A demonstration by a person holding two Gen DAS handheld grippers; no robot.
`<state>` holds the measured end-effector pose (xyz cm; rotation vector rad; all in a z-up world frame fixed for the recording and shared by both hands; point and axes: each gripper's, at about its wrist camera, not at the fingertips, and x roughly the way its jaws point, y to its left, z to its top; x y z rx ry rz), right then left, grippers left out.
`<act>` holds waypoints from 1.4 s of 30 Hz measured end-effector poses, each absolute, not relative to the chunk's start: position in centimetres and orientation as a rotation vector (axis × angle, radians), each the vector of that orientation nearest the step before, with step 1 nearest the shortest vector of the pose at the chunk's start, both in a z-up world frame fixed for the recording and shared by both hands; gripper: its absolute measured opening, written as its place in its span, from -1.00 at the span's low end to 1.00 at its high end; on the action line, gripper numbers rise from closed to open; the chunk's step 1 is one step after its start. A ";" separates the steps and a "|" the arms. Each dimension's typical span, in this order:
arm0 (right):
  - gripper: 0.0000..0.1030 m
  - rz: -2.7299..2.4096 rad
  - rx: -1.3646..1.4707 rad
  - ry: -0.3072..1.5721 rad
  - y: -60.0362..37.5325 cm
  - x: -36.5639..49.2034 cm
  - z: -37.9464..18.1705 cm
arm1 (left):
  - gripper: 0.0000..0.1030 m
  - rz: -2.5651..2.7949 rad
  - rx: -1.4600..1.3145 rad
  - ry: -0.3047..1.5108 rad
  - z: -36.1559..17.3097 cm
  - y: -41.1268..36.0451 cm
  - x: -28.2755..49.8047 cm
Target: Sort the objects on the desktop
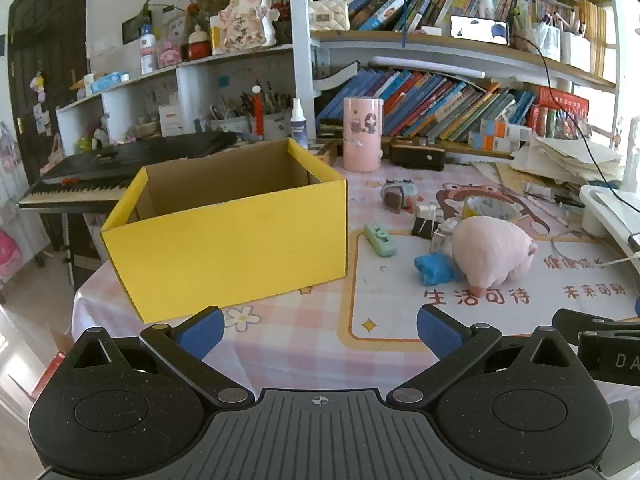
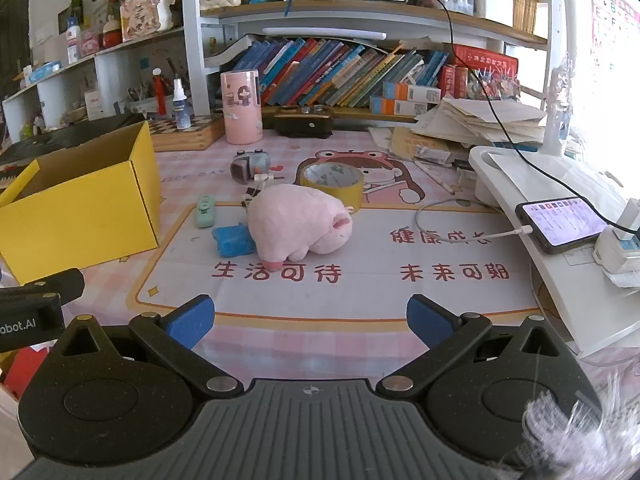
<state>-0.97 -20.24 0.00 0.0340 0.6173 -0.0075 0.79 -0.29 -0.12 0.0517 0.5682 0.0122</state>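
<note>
Left tongs (image 1: 320, 330), right tongs (image 2: 310, 318) wide apart, empty

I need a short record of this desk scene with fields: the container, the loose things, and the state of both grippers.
container: open yellow cardboard box, nothing visible inside
loose things: pink plush toy, blue crumpled lump touching it, mint green small case, yellow tape roll, black binder clips
left gripper: open, holds nothing
right gripper: open, holds nothing
task progress: none of these loose things is in the box yet
</note>
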 end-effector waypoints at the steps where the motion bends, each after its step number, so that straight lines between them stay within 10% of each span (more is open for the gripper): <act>1: 1.00 -0.008 0.034 0.618 -20.3 -1.0 0.0 | 1.00 0.010 0.053 0.569 -0.1 -0.3 0.8; 42: 1.00 0.018 0.043 0.623 -20.0 0.0 -0.2 | 1.00 -0.029 0.027 0.581 -0.1 -0.1 1.6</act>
